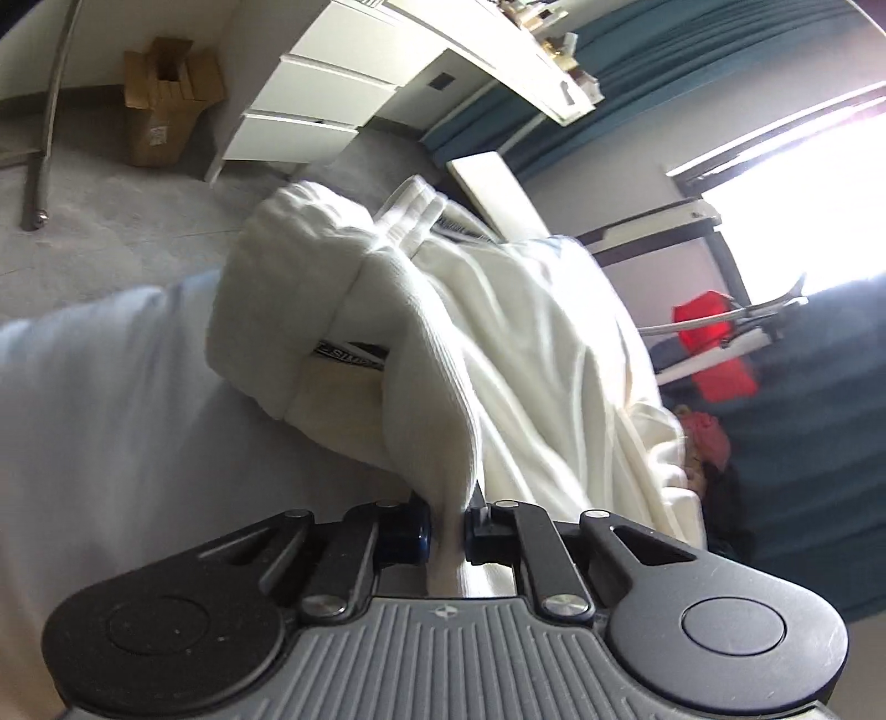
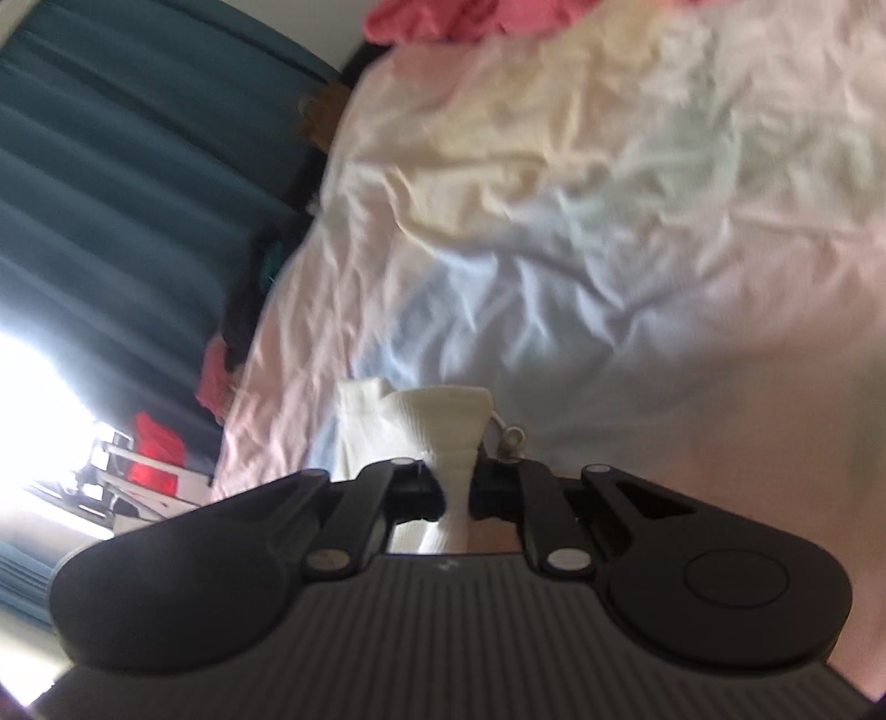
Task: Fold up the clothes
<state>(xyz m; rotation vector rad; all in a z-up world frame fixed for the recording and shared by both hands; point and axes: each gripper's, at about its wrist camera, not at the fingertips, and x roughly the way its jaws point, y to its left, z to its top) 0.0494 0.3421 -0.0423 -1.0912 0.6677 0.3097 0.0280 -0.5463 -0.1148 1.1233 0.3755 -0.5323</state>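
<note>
1. Fabric is held in both grippers. The left gripper (image 1: 449, 526) has its jaws closed on a ribbed edge of the white garment (image 1: 487, 332), and most of the garment lies bunched toward twelve o'clock from it, on the bed sheet (image 1: 111, 387).
2. The right gripper (image 2: 455, 490) also has its jaws clamped narrow, on a ribbed cream part (image 2: 448, 421) with a drawstring (image 2: 512, 440) just beside it at three o'clock. We think it is the same garment, but we cannot be sure.
3. We judge the risk as follows: each pinch takes only a thin fold of cloth, so a strong pull apart could make the edge slip out. The garment is also twisted and doubled over itself, so it may fold crooked if it is not first spread flat.
4. The sheet (image 2: 581, 249) is very wrinkled and soft, and it could drag together with the garment.
5. In the room we see white drawers (image 1: 310, 111) at eleven o'clock, a cardboard box (image 1: 166, 94) on the grey carpet, teal curtains (image 2: 111, 194), a bright window and pink clothes (image 2: 443, 19) at twelve o'clock on the bed.
</note>
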